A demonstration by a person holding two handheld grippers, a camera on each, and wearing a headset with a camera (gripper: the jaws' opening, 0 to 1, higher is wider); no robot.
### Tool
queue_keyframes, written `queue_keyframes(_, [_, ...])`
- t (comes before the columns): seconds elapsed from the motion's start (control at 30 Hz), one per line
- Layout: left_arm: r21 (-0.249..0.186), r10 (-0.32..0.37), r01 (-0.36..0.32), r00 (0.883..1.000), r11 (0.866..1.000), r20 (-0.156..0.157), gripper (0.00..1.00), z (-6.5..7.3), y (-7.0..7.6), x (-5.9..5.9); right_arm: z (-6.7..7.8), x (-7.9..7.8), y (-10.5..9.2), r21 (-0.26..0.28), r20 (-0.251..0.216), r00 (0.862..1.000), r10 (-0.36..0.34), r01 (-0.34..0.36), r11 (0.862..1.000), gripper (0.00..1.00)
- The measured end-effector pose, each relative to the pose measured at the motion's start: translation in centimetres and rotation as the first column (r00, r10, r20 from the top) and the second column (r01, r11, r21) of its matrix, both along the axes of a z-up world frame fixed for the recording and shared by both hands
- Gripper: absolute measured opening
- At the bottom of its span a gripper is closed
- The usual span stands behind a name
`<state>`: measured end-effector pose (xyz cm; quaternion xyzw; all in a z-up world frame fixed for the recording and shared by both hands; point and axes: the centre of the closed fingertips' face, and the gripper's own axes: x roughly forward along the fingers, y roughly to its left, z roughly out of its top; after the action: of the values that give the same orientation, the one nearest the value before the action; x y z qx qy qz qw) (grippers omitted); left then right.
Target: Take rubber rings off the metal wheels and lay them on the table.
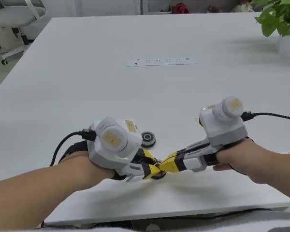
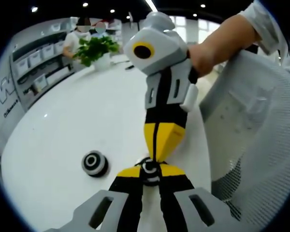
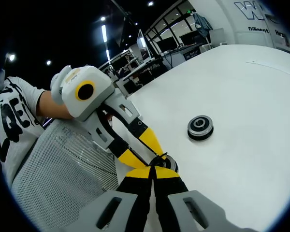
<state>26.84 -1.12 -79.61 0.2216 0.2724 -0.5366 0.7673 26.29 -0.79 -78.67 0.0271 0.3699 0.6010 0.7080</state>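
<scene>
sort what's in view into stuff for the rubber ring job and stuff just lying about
For the job: gripped wheel between the jaws of the left gripper; right gripper, closed at that wheel's rim; second wheel on the table.
Lying about: power strip, potted plant, office chair.

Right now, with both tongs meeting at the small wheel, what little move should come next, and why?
Probably draw the right tongs gently away to peel the ring: the left tongs clamp the wheel from both sides, and the right ones, closed, touch its rim. A second wheel lies apart on the table.
</scene>
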Motion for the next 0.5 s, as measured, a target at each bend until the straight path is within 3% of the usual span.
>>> queue_keyframes(0.17, [-0.001,-0.002,0.002,1.0,1.0,0.002,0.12,0.03,-0.01,-0.02,0.26,0.68,-0.29,0.015,-0.001,0.999,-0.038,0.038,0.999,0.0])
queue_keyframes(0.5, [-0.002,-0.002,0.002,1.0,1.0,-0.001,0.13,0.06,-0.02,0.01,0.28,0.66,-0.11,0.014,-0.001,0.999,-0.039,0.039,0.999,0.0])
